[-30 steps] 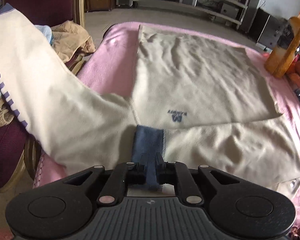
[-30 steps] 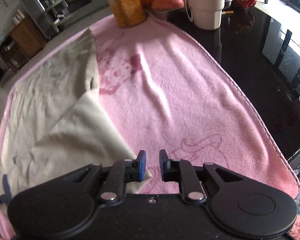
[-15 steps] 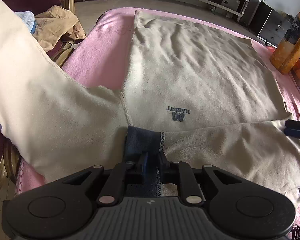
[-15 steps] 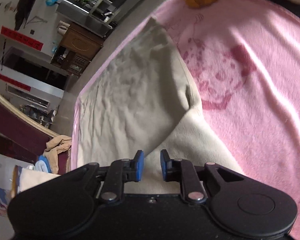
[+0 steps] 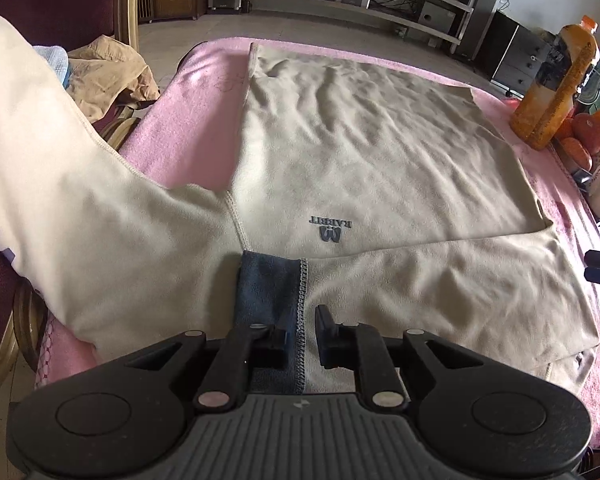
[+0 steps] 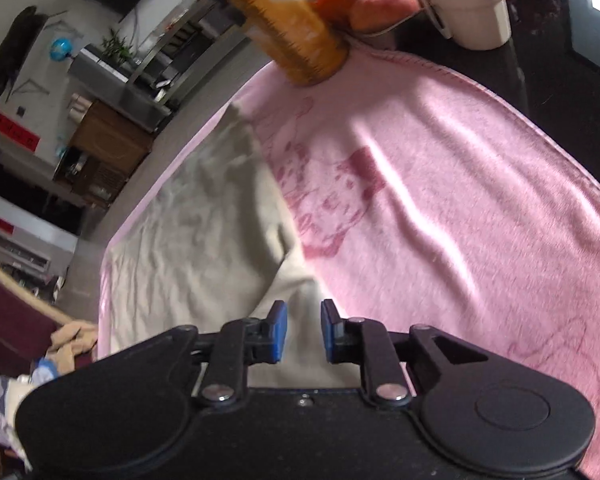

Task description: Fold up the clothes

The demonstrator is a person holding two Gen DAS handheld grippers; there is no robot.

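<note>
A cream shirt (image 5: 364,168) lies spread on a pink blanket (image 6: 440,208) on the bench, filling the middle of the left view. The left claw (image 5: 302,334) sits low in the frame with a small gap; the blue collar (image 5: 268,284) lies between its tips, not pinched. The right claw (image 6: 304,330) is opening above a shirt corner, holding nothing. One sleeve (image 5: 40,168) runs off the left edge. An orange bottle (image 5: 556,88) is partly cut off in the right view.

Two close wrist views angled down, sharing shirt (image 5: 372,152), orange bottle (image 6: 284,28)
</note>
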